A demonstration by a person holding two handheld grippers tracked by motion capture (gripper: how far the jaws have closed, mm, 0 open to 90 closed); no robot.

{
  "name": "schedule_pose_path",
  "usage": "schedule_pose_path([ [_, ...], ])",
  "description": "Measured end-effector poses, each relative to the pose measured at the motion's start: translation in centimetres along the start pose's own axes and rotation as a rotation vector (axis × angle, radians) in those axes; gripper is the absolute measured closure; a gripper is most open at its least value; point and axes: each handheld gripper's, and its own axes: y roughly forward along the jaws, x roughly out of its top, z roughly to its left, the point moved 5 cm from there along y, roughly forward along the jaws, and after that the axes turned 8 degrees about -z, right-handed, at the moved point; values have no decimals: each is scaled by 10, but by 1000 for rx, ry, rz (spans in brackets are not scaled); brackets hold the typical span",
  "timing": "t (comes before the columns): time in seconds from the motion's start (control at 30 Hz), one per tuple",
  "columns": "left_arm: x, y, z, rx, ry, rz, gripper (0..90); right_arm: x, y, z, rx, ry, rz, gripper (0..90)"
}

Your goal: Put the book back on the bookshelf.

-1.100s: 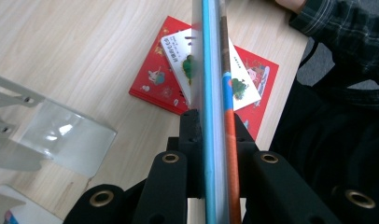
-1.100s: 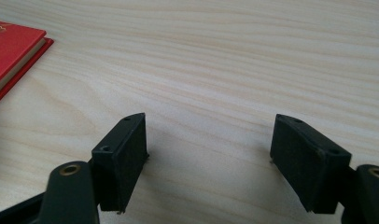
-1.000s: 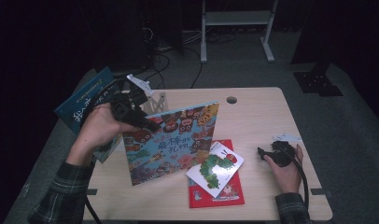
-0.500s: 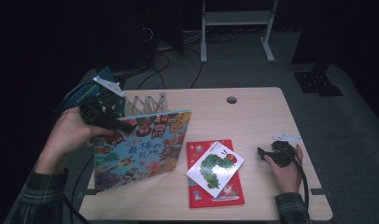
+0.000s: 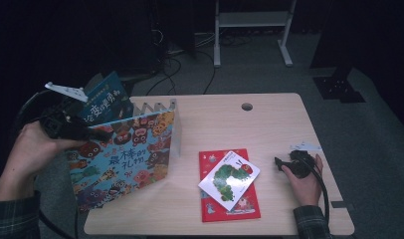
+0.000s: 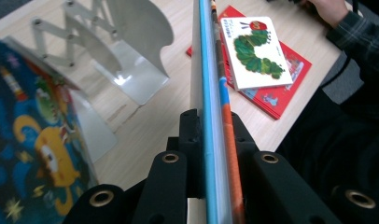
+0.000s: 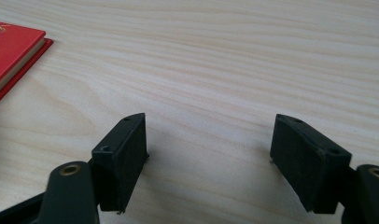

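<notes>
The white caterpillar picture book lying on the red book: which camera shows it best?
The left gripper view: the white caterpillar picture book is close and sharp there, its green caterpillar plain, lying askew on the red book. The high view shows it smaller, though whole. The right gripper view catches just a red book corner.

1. Both sleeves are dark plaid flannel, showing at the left cuff and the right cuff.
2. The left tool is matte black, with brass-ringed screw holes along its body.
3. The right tool has blocky black pads.
4. A black cable trails from the right tool.
</notes>
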Motion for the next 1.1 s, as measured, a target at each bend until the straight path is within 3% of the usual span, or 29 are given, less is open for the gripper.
schedule_pose_path([
  [0.4,-19,-27,23,96,-83,-60,804,0,0,-1,-1,2,1,259],
  [0.53,-23,-35,33,141,-128,-90,805,0,0,-1,-1,2,1,259],
  [0.6,-24,-36,35,147,-137,-91,804,0,0,-1,-1,2,1,259],
  [0.9,-28,-38,55,248,-196,-109,804,0,0,-1,-1,2,1,259],
  [1.1,-28,-37,67,285,-233,-125,804,0,0,-1,-2,3,1,259],
])
